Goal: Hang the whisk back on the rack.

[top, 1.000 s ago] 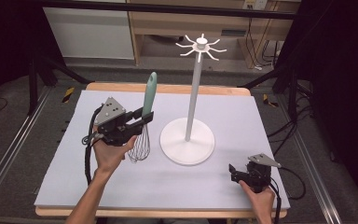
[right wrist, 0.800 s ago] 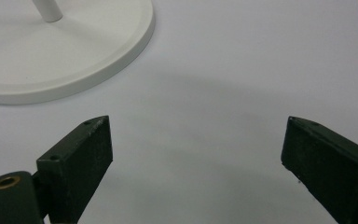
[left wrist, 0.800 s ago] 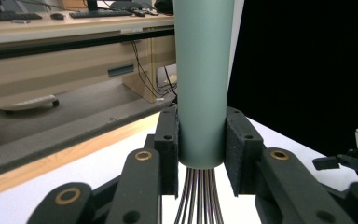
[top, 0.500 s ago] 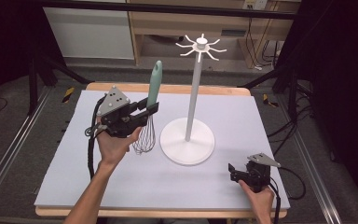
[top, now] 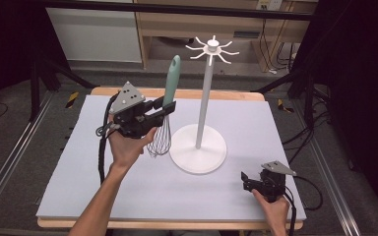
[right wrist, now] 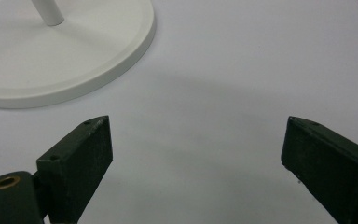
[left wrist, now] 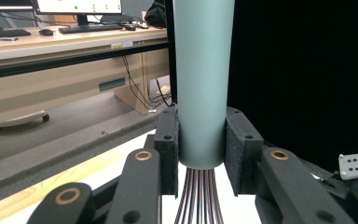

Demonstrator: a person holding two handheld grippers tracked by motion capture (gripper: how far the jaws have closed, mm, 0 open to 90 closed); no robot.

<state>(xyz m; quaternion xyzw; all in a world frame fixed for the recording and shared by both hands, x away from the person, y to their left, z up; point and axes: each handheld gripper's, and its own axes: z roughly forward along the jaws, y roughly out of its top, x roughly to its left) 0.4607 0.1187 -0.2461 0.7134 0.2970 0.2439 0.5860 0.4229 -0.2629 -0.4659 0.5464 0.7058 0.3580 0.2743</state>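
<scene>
The left gripper (top: 166, 109) is clamped on a whisk (top: 165, 110); its two pads press the lower end of the teal handle (left wrist: 201, 84) from both sides, just above the point where the wire loops (left wrist: 198, 196) emerge. The whisk stands nearly upright, handle end up and wires down, held clear above the tabletop (top: 103, 196) in the left half, toward the far edge. The wire cage (top: 159, 140) hangs just beside the round base (top: 198, 150) of a white hook stand (top: 204, 93), on the base's left side, apart from it. The stand's pole rises from the middle of the tabletop and carries a ring of hooks (top: 211, 48) at the top; the handle tip lies left of and below those hooks.

The right gripper (top: 248, 181) rests near the front right corner of the tabletop. Its jaws stand wide apart with bare tabletop between them; the stand's base (right wrist: 70, 51) lies ahead of them, to the left in the right gripper view.
</scene>
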